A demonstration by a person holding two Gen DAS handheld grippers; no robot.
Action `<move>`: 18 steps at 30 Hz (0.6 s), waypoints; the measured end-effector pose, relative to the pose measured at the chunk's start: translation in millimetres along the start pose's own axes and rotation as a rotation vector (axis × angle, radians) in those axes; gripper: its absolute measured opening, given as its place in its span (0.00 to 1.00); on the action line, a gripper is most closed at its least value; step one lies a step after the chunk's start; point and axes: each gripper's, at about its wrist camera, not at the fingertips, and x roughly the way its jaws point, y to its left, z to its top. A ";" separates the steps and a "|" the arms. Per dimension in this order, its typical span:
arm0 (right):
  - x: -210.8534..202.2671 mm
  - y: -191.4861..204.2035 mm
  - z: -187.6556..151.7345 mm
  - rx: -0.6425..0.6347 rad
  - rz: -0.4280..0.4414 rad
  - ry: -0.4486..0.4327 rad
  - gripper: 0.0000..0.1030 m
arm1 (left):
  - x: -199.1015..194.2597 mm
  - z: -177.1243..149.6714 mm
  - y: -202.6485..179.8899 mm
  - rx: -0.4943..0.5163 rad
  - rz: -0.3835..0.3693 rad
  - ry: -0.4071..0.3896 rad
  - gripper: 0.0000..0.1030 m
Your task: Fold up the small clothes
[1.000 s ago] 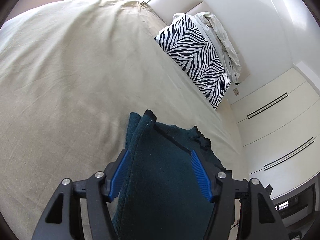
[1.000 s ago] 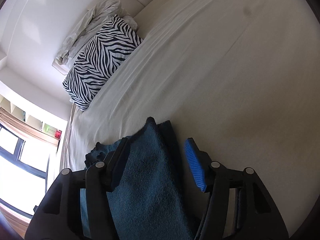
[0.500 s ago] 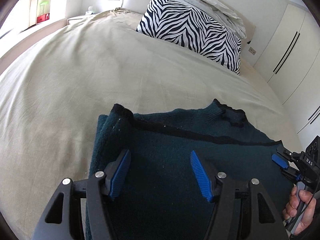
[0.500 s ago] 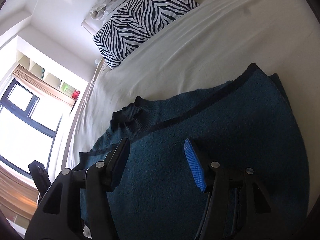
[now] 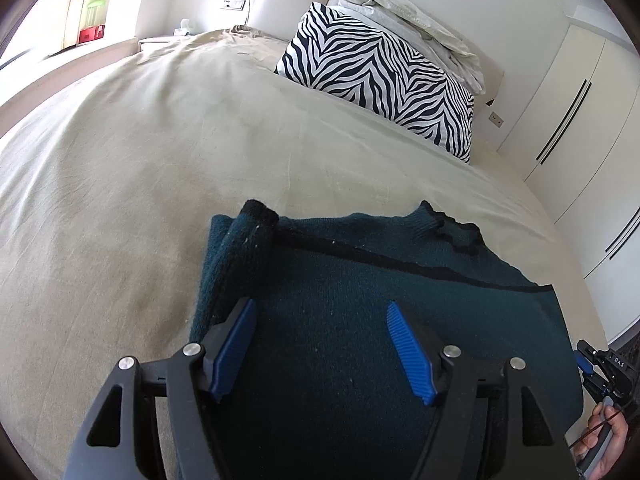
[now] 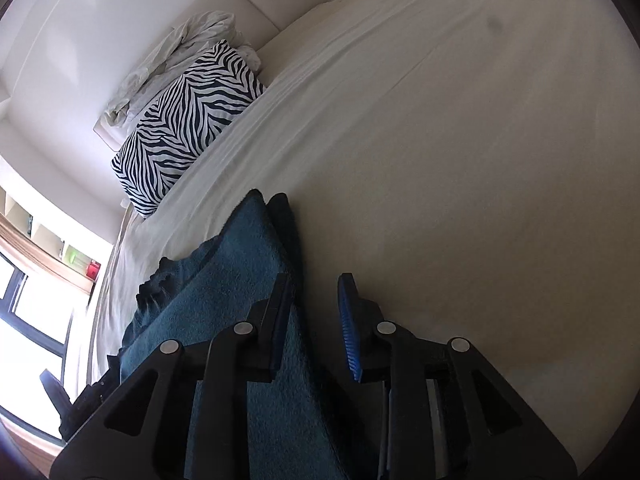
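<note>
A dark teal knitted sweater (image 5: 360,300) with black trim lies folded on the beige bed (image 5: 160,152), neck toward the pillow. My left gripper (image 5: 320,306) hovers over its near left part; the jaws are opening and the blue pads grip nothing. In the right wrist view the sweater (image 6: 240,280) runs up the left side, and my right gripper (image 6: 315,280) sits at its right edge. Those jaws are closing with the folded edge between them, and the pads do not visibly press it. The right gripper (image 5: 592,364) and the hand (image 5: 608,440) holding it show at the left view's right rim.
A zebra-print pillow (image 5: 380,76) leans at the bed's head with crumpled white bedding (image 5: 408,16) behind it. White wardrobe doors (image 5: 580,112) stand to the right of the bed, and a window (image 6: 24,312) lies on the far side. Bare sheet (image 6: 480,160) stretches right of the sweater.
The sweater, hanging bunched between the grippers a second ago, now lies flat on the bed. The left jaws have widened. The right jaws have narrowed and swung to the sweater's right edge.
</note>
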 end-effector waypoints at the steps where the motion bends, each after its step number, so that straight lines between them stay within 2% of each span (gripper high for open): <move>1: -6.9 1.7 -2.4 -0.015 -0.006 -0.001 0.45 | -2.9 -4.4 -2.0 0.009 0.007 -0.003 0.74; 3: -20.5 10.4 -10.5 -0.085 -0.033 -0.005 0.60 | -2.7 -12.8 -7.9 0.056 0.038 0.003 0.76; 6: -21.2 29.4 -30.6 -0.225 -0.064 0.093 0.60 | -0.1 -22.3 -15.5 0.122 0.086 0.007 0.77; 8: -25.0 36.5 -46.0 -0.300 -0.115 0.095 0.57 | -1.1 -23.8 -17.7 0.137 0.102 0.008 0.77; 9: -28.0 36.5 -51.1 -0.318 -0.128 0.090 0.49 | -1.9 -24.3 -18.1 0.139 0.105 0.010 0.77; 10: -30.1 35.2 -54.1 -0.314 -0.138 0.088 0.37 | -2.0 -24.8 -18.2 0.142 0.108 0.011 0.78; 13: -40.8 20.1 -54.0 -0.263 -0.141 0.078 0.14 | -1.4 -27.8 -18.7 0.156 0.118 0.014 0.78; 16: -44.8 10.2 -52.3 -0.254 -0.150 0.074 0.06 | -0.3 -28.6 -19.1 0.159 0.125 0.017 0.78; 18: -47.5 3.5 -50.7 -0.238 -0.143 0.071 0.05 | 0.6 -28.9 -20.3 0.168 0.135 0.023 0.78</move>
